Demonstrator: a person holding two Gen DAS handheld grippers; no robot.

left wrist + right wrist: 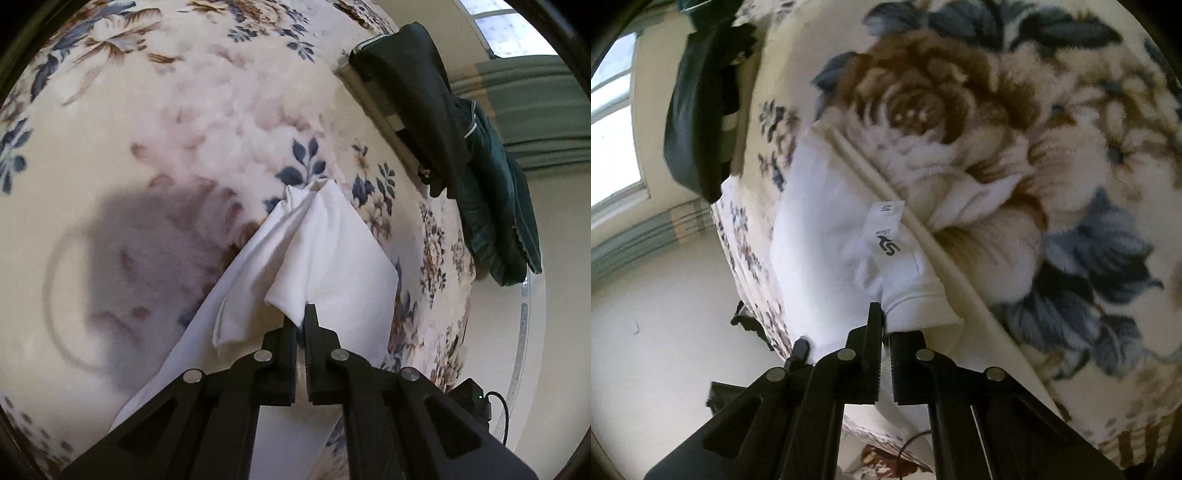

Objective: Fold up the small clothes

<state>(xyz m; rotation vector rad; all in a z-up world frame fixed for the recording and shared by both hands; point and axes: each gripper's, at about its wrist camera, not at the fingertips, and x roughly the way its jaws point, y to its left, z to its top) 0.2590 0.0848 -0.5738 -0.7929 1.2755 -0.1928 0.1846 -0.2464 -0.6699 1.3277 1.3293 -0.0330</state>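
A white garment (325, 254) lies bunched on the floral blanket (147, 155). In the left wrist view my left gripper (301, 321) is shut on a folded corner of the cloth, which rises in a ridge away from the fingers. In the right wrist view the same white garment (827, 221) shows its neck label (884, 229) and a ribbed hem. My right gripper (882, 325) is shut on that hem edge, the fabric pinched between the black fingers.
A dark green jacket (461, 147) hangs over the bed's far edge, also visible as the dark jacket (698, 110) in the right wrist view. Pale floor (665, 295) lies beyond the bed edge, with a window (613, 122) and a black device with a cable (476, 398).
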